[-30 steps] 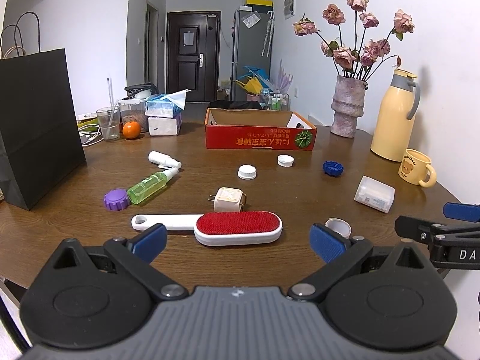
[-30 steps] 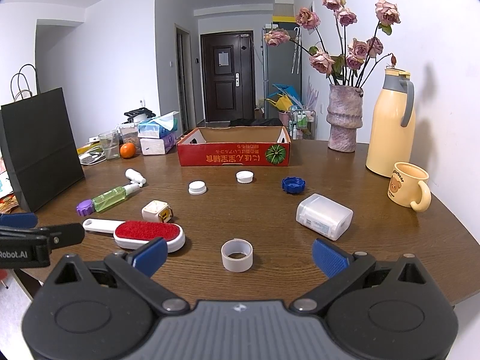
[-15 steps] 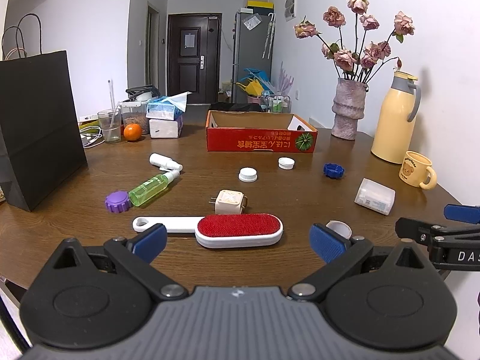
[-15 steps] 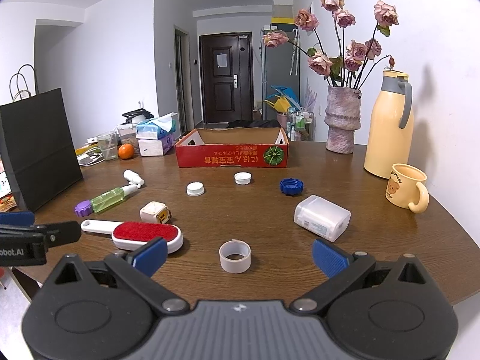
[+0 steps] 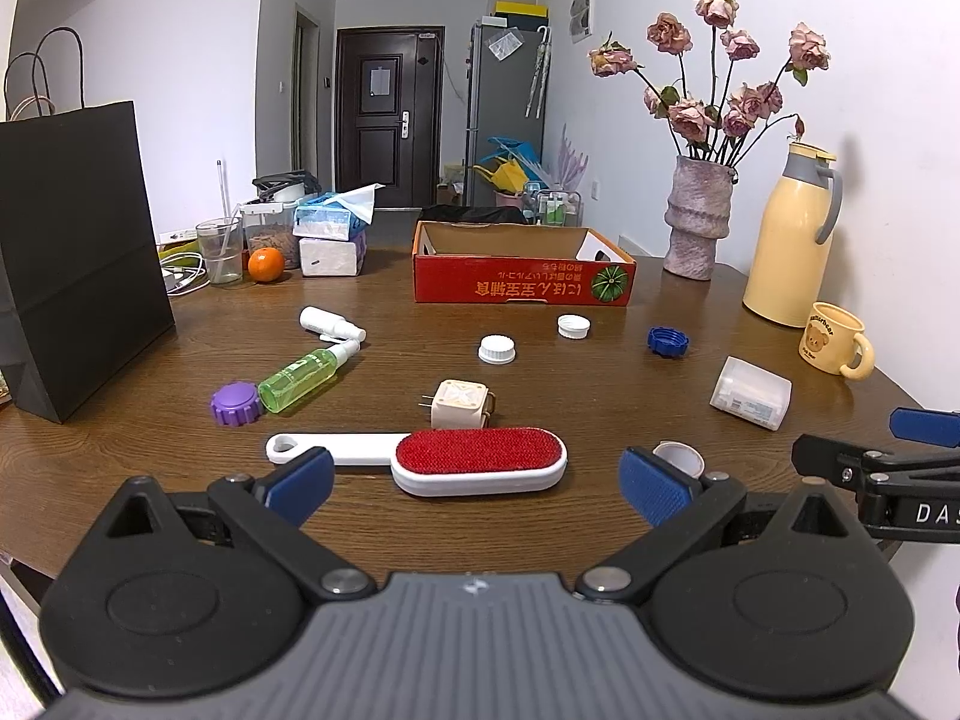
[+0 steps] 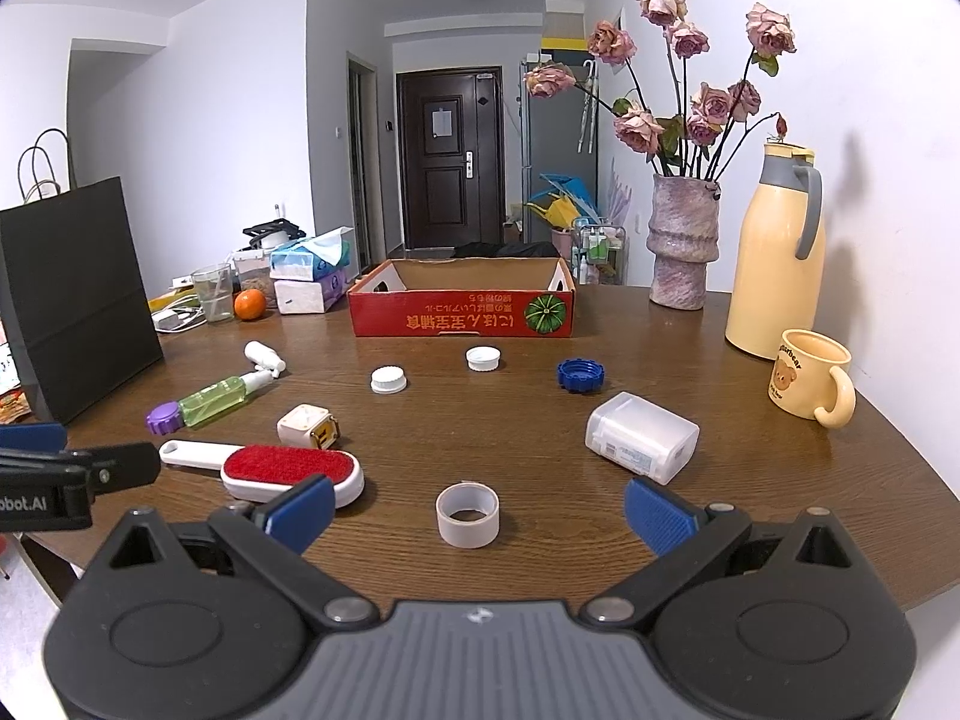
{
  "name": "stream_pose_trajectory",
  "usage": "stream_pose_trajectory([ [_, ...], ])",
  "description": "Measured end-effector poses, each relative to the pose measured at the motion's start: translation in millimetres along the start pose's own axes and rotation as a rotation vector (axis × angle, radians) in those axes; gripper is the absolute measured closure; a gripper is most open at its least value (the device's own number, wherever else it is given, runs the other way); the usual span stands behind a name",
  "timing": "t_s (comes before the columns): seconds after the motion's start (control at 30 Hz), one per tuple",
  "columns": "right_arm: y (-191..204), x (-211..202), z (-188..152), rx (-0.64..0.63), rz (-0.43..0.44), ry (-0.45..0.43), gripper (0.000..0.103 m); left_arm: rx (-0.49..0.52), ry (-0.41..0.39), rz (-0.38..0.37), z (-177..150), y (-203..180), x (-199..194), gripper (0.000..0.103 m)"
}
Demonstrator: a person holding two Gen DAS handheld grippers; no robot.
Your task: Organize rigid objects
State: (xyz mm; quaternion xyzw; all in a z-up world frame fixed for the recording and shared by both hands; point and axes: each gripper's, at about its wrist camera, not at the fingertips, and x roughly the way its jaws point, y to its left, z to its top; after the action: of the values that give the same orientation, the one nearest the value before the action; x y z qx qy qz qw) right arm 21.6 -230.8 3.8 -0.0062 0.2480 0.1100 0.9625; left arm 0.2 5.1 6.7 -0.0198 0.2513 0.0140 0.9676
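The brown wooden tabletop (image 6: 540, 462) has lots of things on it. Near the front lie a red brush (image 6: 288, 468), a little white ring (image 6: 468, 513), a white plug (image 6: 307, 426) and a clear box (image 6: 642, 437). Farther back sit a red box (image 6: 462, 303), a green bottle (image 6: 216, 399), a yellow mug (image 6: 810, 381), a black bag (image 6: 72, 300) and a vase (image 6: 684, 246).

Four caps (image 6: 388, 379); two bottles (image 6: 219, 399); one brush (image 6: 288, 468); one box (image 6: 462, 315)

Right gripper (image 6: 477, 513): eased slightly back from the tape ring (image 6: 467, 514).
Left gripper (image 5: 474, 480): backed marginally off the lint brush (image 5: 480, 460).
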Motion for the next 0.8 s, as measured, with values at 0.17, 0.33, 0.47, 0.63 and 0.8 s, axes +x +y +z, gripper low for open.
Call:
stream_pose_trajectory([
  [0.17, -1, 1, -1, 0.005, -0.010, -0.002, 0.000, -0.002, 0.003, 0.001, 1, 1, 0, 0.000],
  [0.33, -1, 3, -2, 0.006, -0.014, -0.005, 0.000, -0.007, -0.004, 0.004, 1, 3, 1, 0.000],
  [0.47, -1, 5, -2, 0.006, -0.017, -0.004, 0.000, -0.010, -0.008, 0.000, 1, 3, 3, 0.000],
  [0.63, -3, 9, -3, 0.006, -0.022, -0.005, 0.000, -0.018, -0.007, 0.004, 0, 3, 7, 0.000],
  [0.8, -6, 16, -3, 0.003, -0.029, -0.011, 0.000, -0.026, -0.009, 0.010, 1, 7, 17, 0.000],
])
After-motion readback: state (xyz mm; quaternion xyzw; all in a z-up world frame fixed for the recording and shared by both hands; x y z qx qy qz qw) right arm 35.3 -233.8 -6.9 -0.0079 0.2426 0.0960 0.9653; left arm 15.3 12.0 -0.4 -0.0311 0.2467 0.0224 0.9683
